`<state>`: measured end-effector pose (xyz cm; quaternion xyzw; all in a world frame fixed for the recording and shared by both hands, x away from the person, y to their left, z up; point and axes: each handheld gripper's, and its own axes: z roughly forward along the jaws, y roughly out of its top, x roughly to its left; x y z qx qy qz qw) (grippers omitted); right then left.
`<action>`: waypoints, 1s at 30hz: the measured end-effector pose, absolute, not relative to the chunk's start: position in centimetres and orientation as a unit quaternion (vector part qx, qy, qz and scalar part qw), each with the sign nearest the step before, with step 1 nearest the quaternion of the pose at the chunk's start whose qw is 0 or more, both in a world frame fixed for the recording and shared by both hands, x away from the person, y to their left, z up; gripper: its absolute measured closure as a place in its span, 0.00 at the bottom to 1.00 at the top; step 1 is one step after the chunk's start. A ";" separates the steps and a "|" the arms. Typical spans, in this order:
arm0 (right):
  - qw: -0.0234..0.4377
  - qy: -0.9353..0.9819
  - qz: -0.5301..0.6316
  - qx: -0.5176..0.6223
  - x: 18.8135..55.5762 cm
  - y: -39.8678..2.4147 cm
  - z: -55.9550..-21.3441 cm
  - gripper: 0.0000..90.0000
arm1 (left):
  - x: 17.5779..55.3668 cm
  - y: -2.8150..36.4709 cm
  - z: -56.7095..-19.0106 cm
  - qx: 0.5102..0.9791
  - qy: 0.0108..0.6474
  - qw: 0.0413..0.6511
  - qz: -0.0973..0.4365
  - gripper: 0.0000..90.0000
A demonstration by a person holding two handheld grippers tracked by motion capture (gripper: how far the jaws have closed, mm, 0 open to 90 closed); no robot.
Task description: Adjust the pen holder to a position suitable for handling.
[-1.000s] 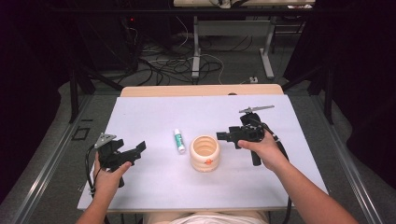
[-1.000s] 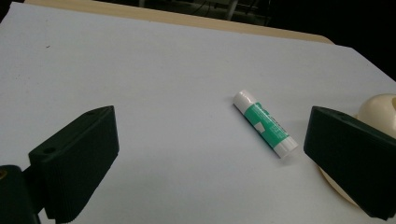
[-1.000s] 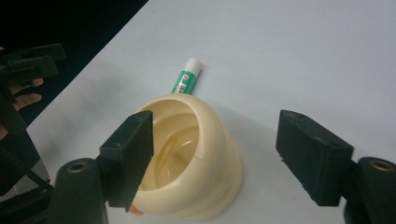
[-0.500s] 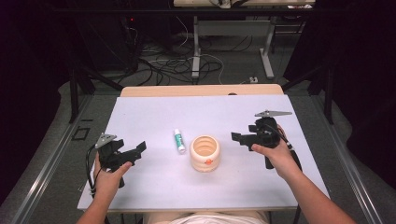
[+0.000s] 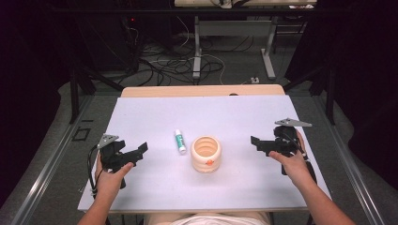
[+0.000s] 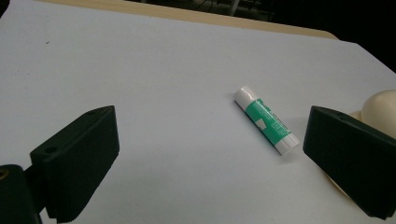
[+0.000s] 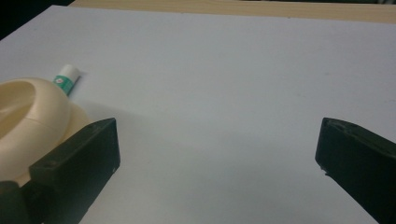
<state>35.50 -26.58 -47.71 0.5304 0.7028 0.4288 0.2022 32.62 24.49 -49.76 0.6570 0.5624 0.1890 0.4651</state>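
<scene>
Cup [image 5: 205, 153] stood mid-desk [image 5: 155, 117], upright, glue stick [image 5: 180, 141] just beside. Your right gripper [image 5: 257, 143] had pulled away from cup toward desk's right side, jaws just opened wide, empty. Left gripper [image 5: 141, 151] released, unmoved. Cup placement looked finished.

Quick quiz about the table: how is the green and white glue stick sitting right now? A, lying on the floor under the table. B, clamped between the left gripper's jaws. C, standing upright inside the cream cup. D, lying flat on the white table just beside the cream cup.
D: the glue stick lies flat on the white table, just beside the cream cup, apart from both grippers.
</scene>
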 end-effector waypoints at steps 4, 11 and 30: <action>0.215 0.694 0.430 0.537 35.3 -27.6 -48.3 0.00 | 32.7 24.5 -49.7 0.652 0.565 0.470 0.187 0.04; 0.226 0.688 0.426 0.542 35.1 -28.9 -49.4 0.00 | 32.7 24.4 -49.3 0.640 0.571 0.481 0.181 0.04; 0.219 0.680 0.431 0.551 34.9 -29.2 -50.3 0.00 | 34.8 21.7 -46.2 0.620 0.580 0.509 0.140 0.08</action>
